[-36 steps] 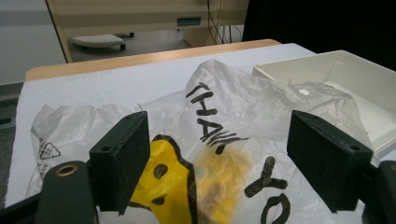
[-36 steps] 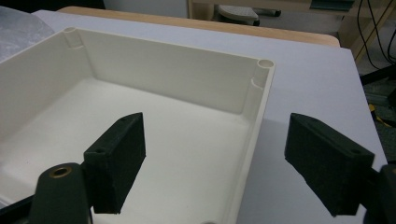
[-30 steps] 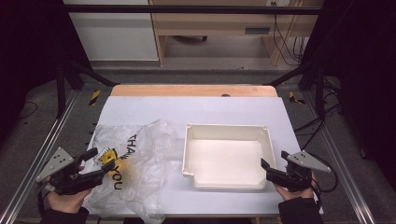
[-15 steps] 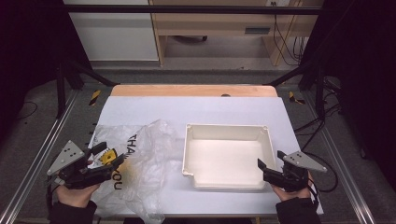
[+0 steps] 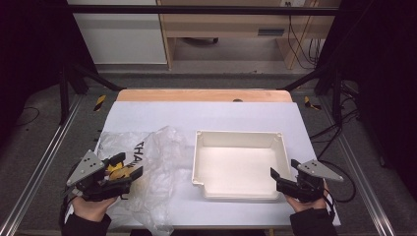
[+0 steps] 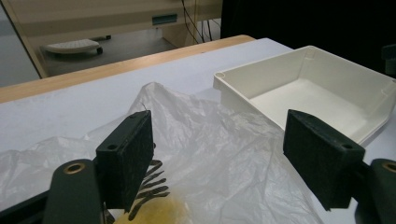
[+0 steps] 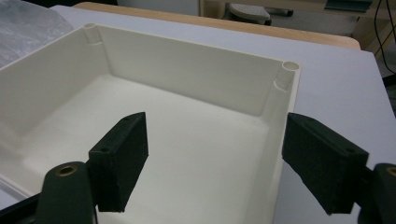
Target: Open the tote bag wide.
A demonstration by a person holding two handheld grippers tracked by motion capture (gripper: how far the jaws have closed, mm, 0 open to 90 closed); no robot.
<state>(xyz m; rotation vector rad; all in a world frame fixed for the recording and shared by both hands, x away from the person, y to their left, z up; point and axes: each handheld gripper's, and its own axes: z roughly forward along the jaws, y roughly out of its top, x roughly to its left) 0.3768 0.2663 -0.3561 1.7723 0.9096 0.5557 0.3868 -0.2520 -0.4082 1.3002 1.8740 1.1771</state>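
Note:
A crumpled clear plastic bag (image 5: 155, 164) with black lettering lies at the table's left, with something yellow (image 5: 116, 170) inside its near left part. My left gripper (image 5: 127, 165) is open at the bag's left edge. In the left gripper view the bag (image 6: 210, 135) rises between the spread jaws of the left gripper (image 6: 219, 156), over the yellow patch (image 6: 154, 212). A white empty tray (image 5: 238, 134) sits right of centre. My right gripper (image 5: 283, 169) is open at the tray's near right corner. In the right gripper view its jaws (image 7: 215, 154) straddle the tray's right wall (image 7: 275, 112).
A white sheet (image 5: 206, 115) covers the table, with a wooden strip (image 5: 196, 95) along the far edge. Metal rails (image 5: 44, 157) run down both sides. Cables (image 5: 339, 172) trail off the right side. A wooden cabinet (image 5: 226, 29) stands on the floor beyond.
My left gripper has moved right, onto the bag's edge. The right gripper has crept slightly left toward the tray's corner. Both stay open.

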